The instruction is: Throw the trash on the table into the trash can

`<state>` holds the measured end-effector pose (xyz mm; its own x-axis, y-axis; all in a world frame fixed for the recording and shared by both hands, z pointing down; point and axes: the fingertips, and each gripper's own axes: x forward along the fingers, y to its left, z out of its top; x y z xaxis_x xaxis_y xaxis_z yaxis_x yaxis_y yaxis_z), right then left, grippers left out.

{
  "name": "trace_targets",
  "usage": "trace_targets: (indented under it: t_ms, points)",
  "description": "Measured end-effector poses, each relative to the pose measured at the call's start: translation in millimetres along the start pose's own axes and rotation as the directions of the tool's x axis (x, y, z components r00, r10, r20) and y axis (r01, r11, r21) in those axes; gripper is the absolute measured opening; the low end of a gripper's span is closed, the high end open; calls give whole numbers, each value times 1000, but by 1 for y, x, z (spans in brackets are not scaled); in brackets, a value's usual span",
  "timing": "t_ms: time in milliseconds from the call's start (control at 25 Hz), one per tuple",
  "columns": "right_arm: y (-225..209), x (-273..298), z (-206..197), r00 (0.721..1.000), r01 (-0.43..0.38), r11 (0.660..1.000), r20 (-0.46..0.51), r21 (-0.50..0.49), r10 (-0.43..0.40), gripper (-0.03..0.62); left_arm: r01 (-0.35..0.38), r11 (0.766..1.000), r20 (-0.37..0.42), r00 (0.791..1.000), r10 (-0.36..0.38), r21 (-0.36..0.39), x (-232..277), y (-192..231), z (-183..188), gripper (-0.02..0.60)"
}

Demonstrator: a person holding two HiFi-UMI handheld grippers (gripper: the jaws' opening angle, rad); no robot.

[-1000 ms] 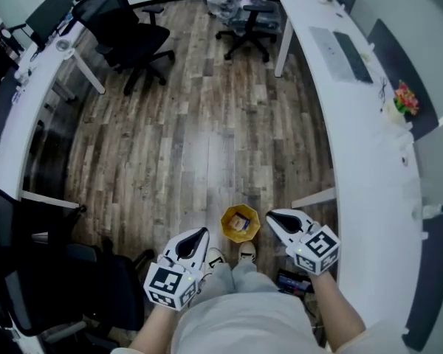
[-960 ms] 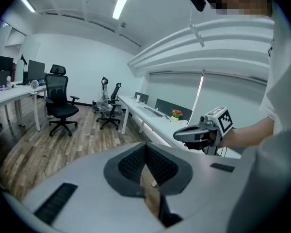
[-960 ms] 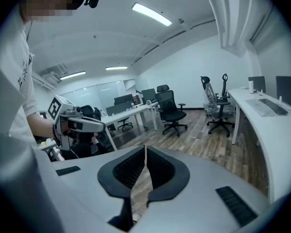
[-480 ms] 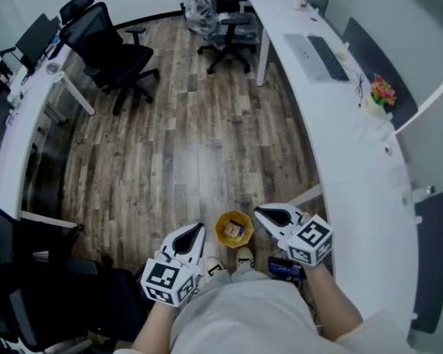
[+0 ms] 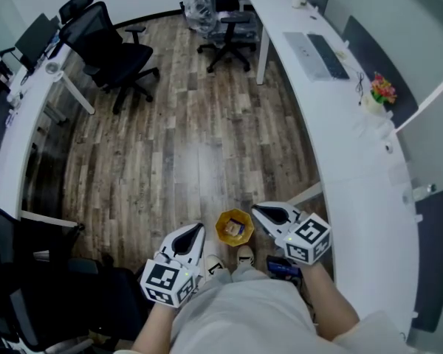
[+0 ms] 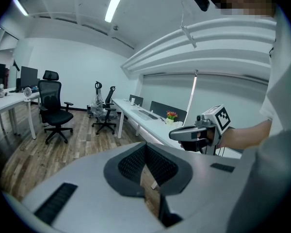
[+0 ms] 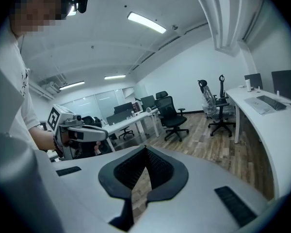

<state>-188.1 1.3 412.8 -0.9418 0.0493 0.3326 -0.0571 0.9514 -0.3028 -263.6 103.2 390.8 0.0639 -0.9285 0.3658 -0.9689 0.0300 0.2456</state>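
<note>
Yellow trash can [image 5: 235, 228] sits on the wood floor right at the person's shoes [image 5: 245, 255]. Something already lies inside it, but it is too small to identify. In the head view the can lies between the two gripper tips and lower than both. The left gripper [image 5: 195, 232] is just to its left and the right gripper [image 5: 261, 212] just to its right, neither touching it.

Both grippers have their jaws pressed together with nothing between them, as each gripper view shows, tips meeting over bare floor. Both are held near level, tipped a little downward, well clear of any surface.

The long white desk [image 5: 354, 175] runs away from the person along their right side. On it are a keyboard [image 5: 326, 56], a pot of flowers [image 5: 382, 91] and a cup [image 5: 300, 1] at the far end. No piece of trash can be made out on it from here.

Judgement: the drop looks done or a new fetch is due. The next pickup lies to the right and up on the desk, so the right gripper is the nearer one, reaching across the desk's long axis. An office chair [image 5: 114, 54] stands far left, out of the way.
</note>
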Motion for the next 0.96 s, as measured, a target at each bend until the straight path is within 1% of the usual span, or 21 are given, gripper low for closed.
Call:
trace_targets:
  t_ms: [480, 960]
  points:
    - [-8, -3, -3, 1000, -3, 1000, -19, -4, 3, 31, -8, 1000, -8, 1000, 7, -12, 3, -2, 6, 2]
    - [-16, -7, -5, 999, -7, 1000, -36, -11, 6, 30, -2, 1000, -9, 1000, 2, -2, 6, -4, -1, 2]
